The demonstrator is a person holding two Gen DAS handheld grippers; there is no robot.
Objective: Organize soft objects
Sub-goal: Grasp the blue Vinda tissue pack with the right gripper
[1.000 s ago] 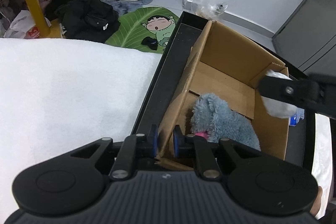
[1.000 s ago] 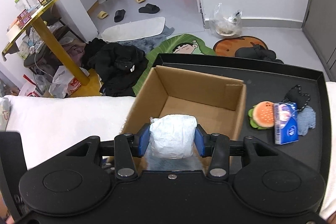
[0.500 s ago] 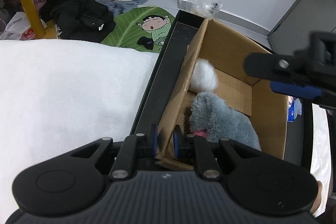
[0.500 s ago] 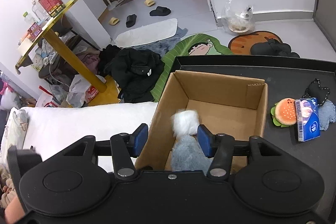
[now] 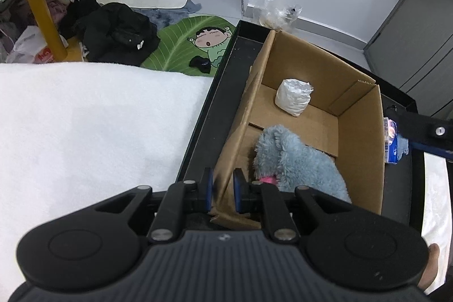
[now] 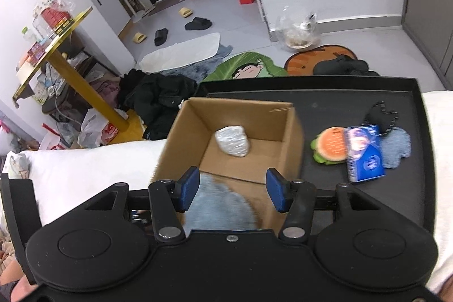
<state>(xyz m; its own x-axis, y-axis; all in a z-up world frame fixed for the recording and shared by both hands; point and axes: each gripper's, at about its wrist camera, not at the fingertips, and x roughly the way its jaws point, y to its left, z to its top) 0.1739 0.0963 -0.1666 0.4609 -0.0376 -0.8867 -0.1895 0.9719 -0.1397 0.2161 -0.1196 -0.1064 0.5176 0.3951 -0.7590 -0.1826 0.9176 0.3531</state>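
Observation:
An open cardboard box (image 5: 359,137) stands on a black tray (image 5: 206,118). My left gripper (image 5: 223,188) is shut on the box's near left wall. Inside lie a white wrapped bundle (image 5: 293,97) near the far wall and a grey-blue plush (image 5: 297,160) at the near end. My right gripper (image 6: 232,188) hangs open above the box's near end (image 6: 240,112), over the plush (image 6: 220,203), with nothing between its pads. The bundle (image 6: 232,140) lies free ahead of it. One right finger (image 5: 424,129) shows at the right edge of the left wrist view.
On the tray (image 6: 339,92) right of the box lie a burger plush (image 6: 329,145), a blue tissue pack (image 6: 365,154), a black item (image 6: 380,115) and a blue-grey fabric piece (image 6: 396,149). White bedding (image 5: 85,118) lies left of the tray. The floor beyond holds clothes, mats and slippers.
My right gripper opened and let go of the white bundle, which dropped to the box floor near the far wall. The gripper then drew back from the box. My left gripper stayed put.

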